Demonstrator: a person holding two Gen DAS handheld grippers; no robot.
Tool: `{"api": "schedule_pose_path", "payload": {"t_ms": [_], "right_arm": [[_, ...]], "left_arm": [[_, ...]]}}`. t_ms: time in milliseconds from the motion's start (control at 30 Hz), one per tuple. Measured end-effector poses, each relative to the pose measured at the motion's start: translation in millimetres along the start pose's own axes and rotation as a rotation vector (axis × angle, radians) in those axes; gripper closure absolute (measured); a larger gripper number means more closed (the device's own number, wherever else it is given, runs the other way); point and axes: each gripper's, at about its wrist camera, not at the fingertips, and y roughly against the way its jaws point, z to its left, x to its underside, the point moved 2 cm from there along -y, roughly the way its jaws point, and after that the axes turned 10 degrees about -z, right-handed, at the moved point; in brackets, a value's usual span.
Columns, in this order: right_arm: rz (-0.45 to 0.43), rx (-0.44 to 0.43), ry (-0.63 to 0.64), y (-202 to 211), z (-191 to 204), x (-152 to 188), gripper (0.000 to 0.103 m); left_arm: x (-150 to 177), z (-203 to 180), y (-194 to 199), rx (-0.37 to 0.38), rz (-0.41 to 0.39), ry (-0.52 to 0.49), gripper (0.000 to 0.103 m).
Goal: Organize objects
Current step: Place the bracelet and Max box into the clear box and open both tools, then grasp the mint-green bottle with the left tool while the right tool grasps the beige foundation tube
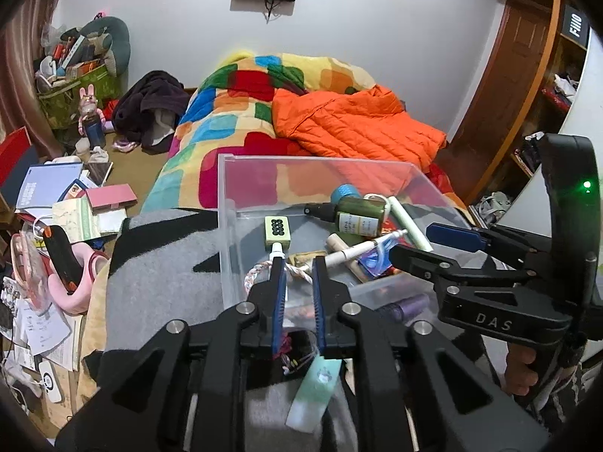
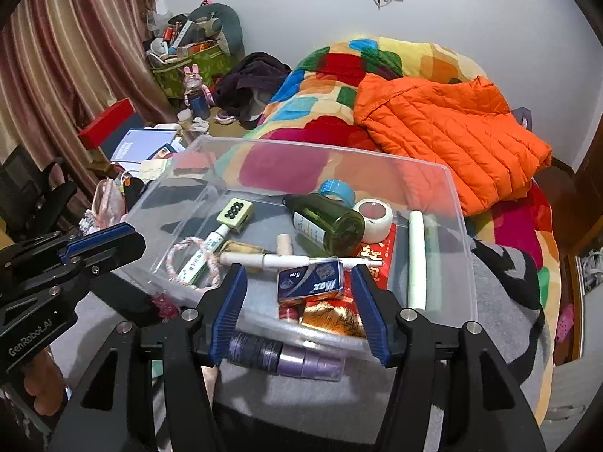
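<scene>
Left tongs [image 1: 294, 263] narrowly parted, empty, over the clear bin's [image 2: 324, 158] near wall; right tongs [image 2: 297, 282] wide open, empty. Next, I'd judge: the purple bottle [image 2: 301, 361] outside at 6 o'clock needs gripping and dropping in.

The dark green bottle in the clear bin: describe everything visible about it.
The dark green bottle looks like translucent glass or plastic, with a black spray-type cap and a pale printed label on its side. It lies on its side in the clear plastic bin, cap pointing to the far left, base towards the camera. A blue tape roll sits behind it, and a white tape roll lies against its base. Whether it holds liquid cannot be told. Neither gripper touches it.
</scene>
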Motion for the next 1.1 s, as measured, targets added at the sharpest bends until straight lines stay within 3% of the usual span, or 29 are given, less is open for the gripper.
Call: {"api": "schedule_pose_path", "payload": {"t_ms": [267, 533, 767, 933, 1000, 1100], "right_arm": [[-0.060, -0.012, 0.053, 34, 17, 7, 0.046], [-0.030, -0.068, 0.081, 45, 39, 39, 0.044], [0.106, -0.118, 0.102, 14, 61, 81, 0.044], [0.129, -0.104, 0.110, 0, 68, 95, 0.045], [0.111, -0.079, 0.136, 2, 70, 98, 0.050], [0.099, -0.081, 0.151, 7, 71, 100, 0.068]], "left_arm": [[11, -6, 26, 0.011, -0.022, -0.035, 0.059], [48, 4, 26, -0.006, 0.055, -0.044, 0.058], [80, 26, 31, -0.026, 0.115, 0.001, 0.058], [89, 26, 30, -0.025, 0.131, -0.009, 0.058], [90, 23, 28, -0.014, 0.134, -0.014, 0.058], [93, 15, 22, 0.017, 0.152, -0.023, 0.058]]}}
